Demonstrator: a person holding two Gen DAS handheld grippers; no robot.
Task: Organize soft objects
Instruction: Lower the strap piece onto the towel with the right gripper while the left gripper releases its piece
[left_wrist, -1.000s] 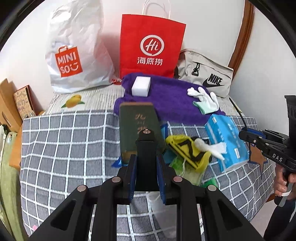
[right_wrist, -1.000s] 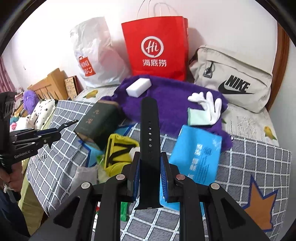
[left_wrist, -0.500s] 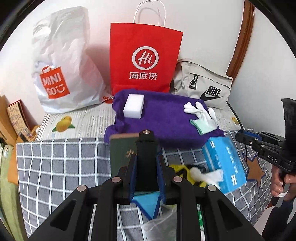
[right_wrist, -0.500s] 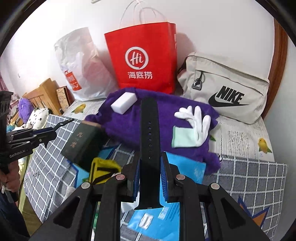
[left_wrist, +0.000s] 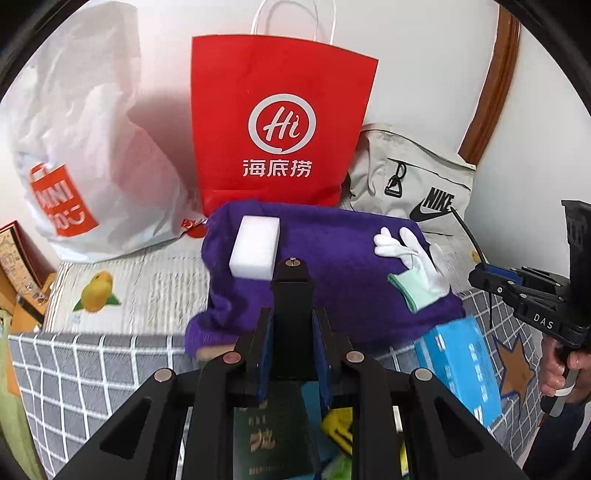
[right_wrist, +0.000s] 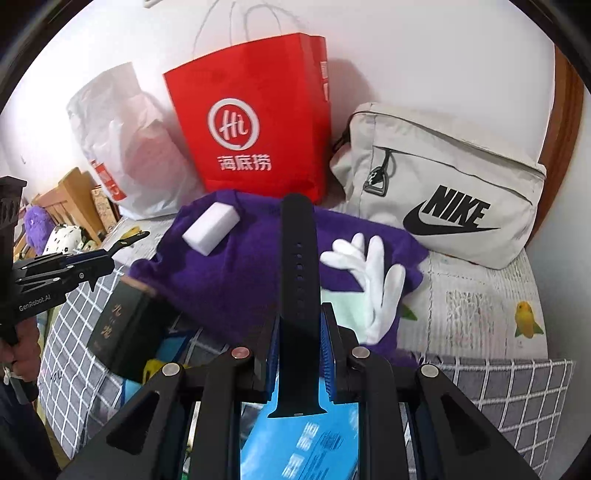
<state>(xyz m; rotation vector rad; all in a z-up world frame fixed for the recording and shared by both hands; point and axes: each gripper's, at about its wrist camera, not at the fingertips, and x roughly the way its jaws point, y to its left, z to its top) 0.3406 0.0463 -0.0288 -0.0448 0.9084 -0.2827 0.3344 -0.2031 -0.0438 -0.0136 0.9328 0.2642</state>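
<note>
Right wrist view: a purple cloth (right_wrist: 236, 280) is spread on the bed, a white glove (right_wrist: 369, 269) laid on it. A black strap (right_wrist: 299, 295), long axis pointing away, is pinched by the right hand-held gripper (right_wrist: 298, 354). A black block (left_wrist: 291, 317), its lower end hidden, is clamped by the left hand-held gripper (left_wrist: 291, 354).

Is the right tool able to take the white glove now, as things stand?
Probably not yet. The right tool is already shut on a black strap, so it has no free grip. The white glove itself lies uncovered on the purple cloth.
</note>
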